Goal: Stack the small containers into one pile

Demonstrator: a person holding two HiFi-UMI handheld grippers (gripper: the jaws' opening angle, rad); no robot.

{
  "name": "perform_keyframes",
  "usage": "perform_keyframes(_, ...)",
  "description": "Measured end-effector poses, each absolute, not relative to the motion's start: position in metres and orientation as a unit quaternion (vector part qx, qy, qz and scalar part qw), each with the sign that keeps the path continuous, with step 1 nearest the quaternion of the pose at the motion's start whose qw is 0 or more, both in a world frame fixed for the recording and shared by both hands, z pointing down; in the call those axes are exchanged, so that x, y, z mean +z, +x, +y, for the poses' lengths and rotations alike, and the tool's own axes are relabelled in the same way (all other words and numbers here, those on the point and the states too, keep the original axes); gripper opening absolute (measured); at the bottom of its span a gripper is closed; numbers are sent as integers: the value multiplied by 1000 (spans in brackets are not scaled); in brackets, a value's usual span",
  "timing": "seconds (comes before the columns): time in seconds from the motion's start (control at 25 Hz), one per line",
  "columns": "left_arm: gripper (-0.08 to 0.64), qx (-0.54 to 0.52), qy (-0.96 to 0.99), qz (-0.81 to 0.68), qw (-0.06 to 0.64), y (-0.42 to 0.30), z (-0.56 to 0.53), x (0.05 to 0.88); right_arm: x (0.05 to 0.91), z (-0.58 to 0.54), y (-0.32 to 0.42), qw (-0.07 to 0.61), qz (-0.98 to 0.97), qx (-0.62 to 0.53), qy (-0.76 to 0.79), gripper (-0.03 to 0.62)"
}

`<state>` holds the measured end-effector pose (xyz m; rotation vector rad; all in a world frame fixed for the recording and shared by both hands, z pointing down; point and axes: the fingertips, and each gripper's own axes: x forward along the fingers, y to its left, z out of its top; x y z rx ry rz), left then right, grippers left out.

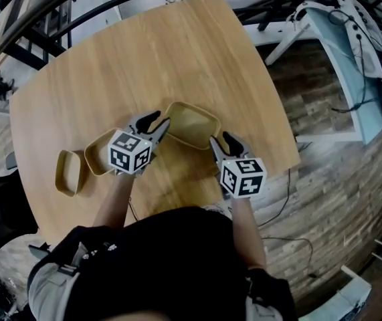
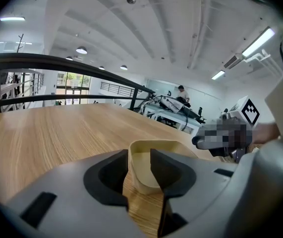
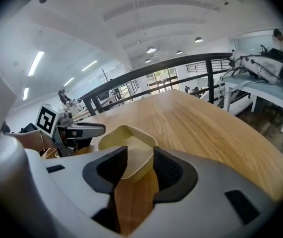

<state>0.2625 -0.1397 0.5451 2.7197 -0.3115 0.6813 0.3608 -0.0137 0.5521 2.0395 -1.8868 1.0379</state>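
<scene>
Head view puts the two grippers nearest us, over the near half of the wooden table [image 1: 144, 52]. Our right gripper [image 1: 222, 141] stands wide, with its jaws either side of the near right corner of the wide container [image 1: 192, 124] and not pinching it. Our left gripper [image 1: 156, 123] is likewise parted around that container's left corner, and we see no squeeze on the wall.

Partly under the left gripper, on its left, a smaller container [image 1: 99, 154] sits upright. Just beside it, further left, a third container [image 1: 67, 172] stands tipped on its side. Just past the gripper tips the wide container rests flat on the table, apart from the other two, so no pile exists yet.

All three look empty. We judge them light, thin-walled and fairly stiff, probably smooth plastic that could slip or flex under a hard pinch. The rim at a corner or along a short wall seems the best hold, one jaw inside and one outside. Beyond the containers the tabletop runs on to its far edge.
</scene>
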Motion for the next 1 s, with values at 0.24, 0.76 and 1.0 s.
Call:
perform_keyframes(0.24, 129, 249, 950, -112, 149, 269, -139, 548, 562, -14, 361, 91, -633, 362, 678, 163)
perform_keyframes(0.76, 129, 297, 935, -115, 155, 276, -142, 566, 574, -17, 361, 110, -635, 371, 668, 167)
perform_keyframes(1.0, 129, 305, 930, -112, 174, 281, -137, 572, 580, -18, 361, 102, -637, 387, 659, 167)
